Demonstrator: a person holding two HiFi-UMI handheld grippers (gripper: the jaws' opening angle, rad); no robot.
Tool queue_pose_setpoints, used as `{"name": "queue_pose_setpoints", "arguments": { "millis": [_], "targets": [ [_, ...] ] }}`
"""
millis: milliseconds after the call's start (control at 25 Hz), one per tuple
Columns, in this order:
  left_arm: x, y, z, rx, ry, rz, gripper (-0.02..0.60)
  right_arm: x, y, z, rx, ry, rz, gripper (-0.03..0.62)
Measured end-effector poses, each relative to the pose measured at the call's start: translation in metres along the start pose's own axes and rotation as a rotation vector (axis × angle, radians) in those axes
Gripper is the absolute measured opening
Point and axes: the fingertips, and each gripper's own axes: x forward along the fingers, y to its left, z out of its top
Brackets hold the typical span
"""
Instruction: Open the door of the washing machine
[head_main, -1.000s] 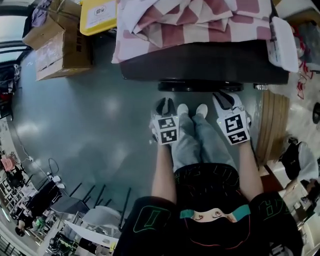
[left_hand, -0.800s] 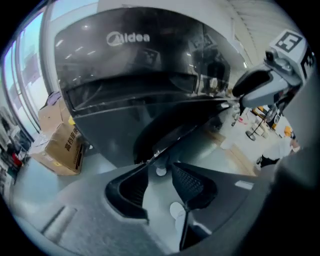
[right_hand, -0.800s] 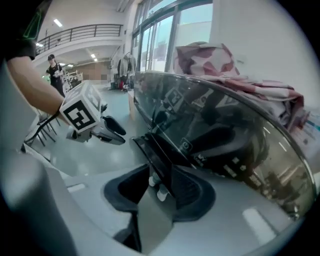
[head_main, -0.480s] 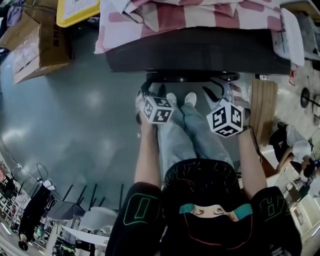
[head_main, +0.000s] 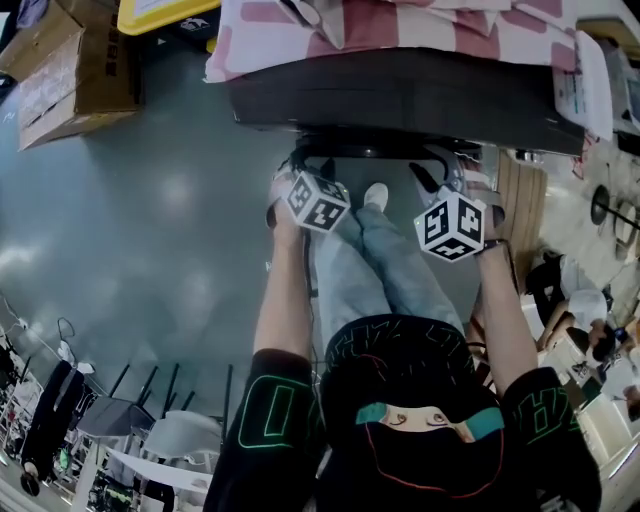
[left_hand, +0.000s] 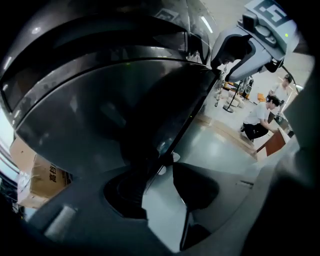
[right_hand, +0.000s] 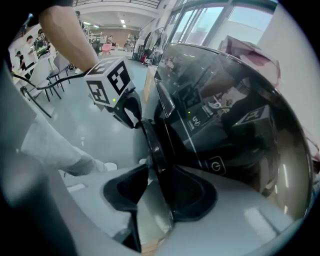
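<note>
The washing machine (head_main: 400, 95) is dark and glossy, with a pink checked cloth (head_main: 400, 25) on top. Its round door (head_main: 385, 150) juts from the front; it is seen in the left gripper view as a black dome (left_hand: 100, 100). My left gripper (head_main: 292, 168) is at the rim's left side. Its jaws have just opened wide, then closed a little, and the door's edge (left_hand: 172, 142) runs between them (left_hand: 162, 175). My right gripper (head_main: 440, 172) is at the rim's right side. Its jaws have just opened, and they stand open (right_hand: 155, 175) with the door rim (right_hand: 152, 132) between them.
Cardboard boxes (head_main: 65, 70) and a yellow tray (head_main: 165, 12) lie on the grey floor at the left. A wooden board (head_main: 520, 200) lies at the right. The person's legs and white shoes (head_main: 375, 195) stand right in front of the machine. A power symbol (right_hand: 216, 165) shows on the front panel.
Both grippers have moved from beside the shoes up to the door rim and rolled, so that their marker cubes are turned. Their jaws went from nearly closed to wide.
</note>
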Motion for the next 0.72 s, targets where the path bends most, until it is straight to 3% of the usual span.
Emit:
{"name": "queue_pose_setpoints", "arguments": {
  "millis": [80, 240, 560, 720],
  "targets": [
    [-0.001, -0.003, -0.004, 0.016, 0.019, -0.022, 0.164, 0.000, 0.003, 0.000, -0.023, 0.015, 0.015, 0.123],
    [-0.007, -0.012, -0.016, 0.005, 0.040, -0.028, 0.161, -0.001, 0.014, 0.002, -0.075, 0.046, 0.059, 0.123],
    [-0.022, -0.050, -0.041, -0.108, 0.054, -0.018, 0.160, -0.007, 0.040, -0.008, -0.144, 0.033, 0.168, 0.147],
    [-0.029, -0.078, -0.057, -0.183, 0.072, 0.025, 0.161, -0.016, 0.058, -0.017, -0.213, 0.015, 0.213, 0.147]
  ]
}}
